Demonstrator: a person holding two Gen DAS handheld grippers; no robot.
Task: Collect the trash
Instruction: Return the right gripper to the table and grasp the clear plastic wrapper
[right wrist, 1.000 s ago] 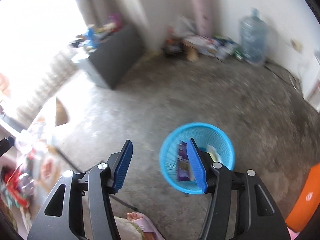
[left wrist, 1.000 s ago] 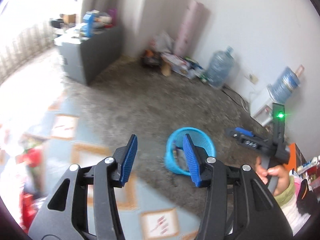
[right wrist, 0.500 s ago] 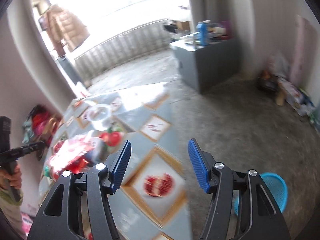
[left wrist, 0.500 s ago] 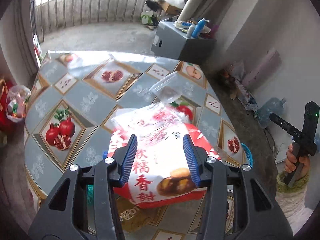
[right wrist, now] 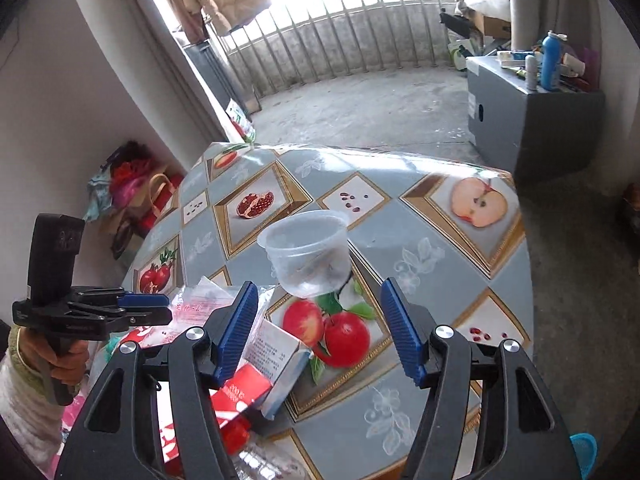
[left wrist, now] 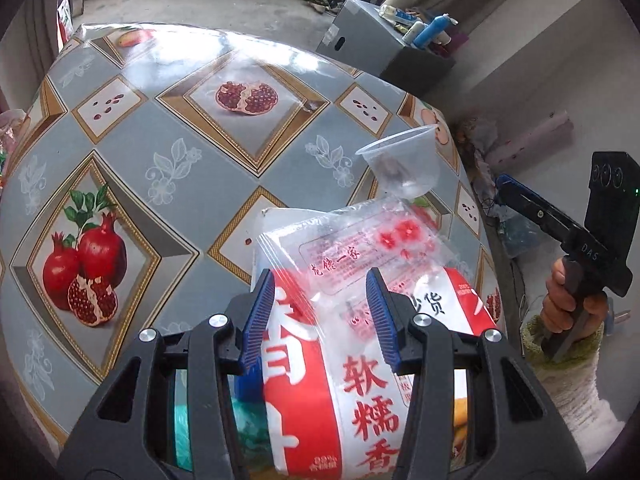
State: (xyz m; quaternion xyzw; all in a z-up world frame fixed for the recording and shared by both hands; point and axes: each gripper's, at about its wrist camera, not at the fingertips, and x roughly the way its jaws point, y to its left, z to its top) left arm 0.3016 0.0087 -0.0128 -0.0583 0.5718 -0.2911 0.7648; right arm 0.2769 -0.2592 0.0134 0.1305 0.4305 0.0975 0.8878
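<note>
On a table point(left wrist: 168, 184) covered in a fruit-print cloth lies a heap of trash. A clear plastic bag with red print point(left wrist: 360, 248) rests on a red-and-white snack bag point(left wrist: 360, 380). My left gripper point(left wrist: 320, 312) hovers open just above these bags, touching nothing that I can see. Beyond the heap stands a clear plastic cup point(right wrist: 308, 256), tilted. My right gripper point(right wrist: 318, 332) is in front of the cup, its jaws opening and empty. A white-and-red carton point(right wrist: 272, 364) lies under its left finger. Each view shows the other gripper: right gripper point(left wrist: 508, 186), left gripper point(right wrist: 166, 308).
A blue basket point(right wrist: 584, 448) stands on the floor past the table's right edge. A grey cabinet point(right wrist: 532, 120) with bottles on top is at the back right. Bags point(right wrist: 132, 184) sit piled by the left wall. A railing point(right wrist: 340, 40) closes the far side.
Both views swung away from the floor and the blue basket to the table and its trash. The left gripper came down closer over the bags. The right jaws spread wider.
</note>
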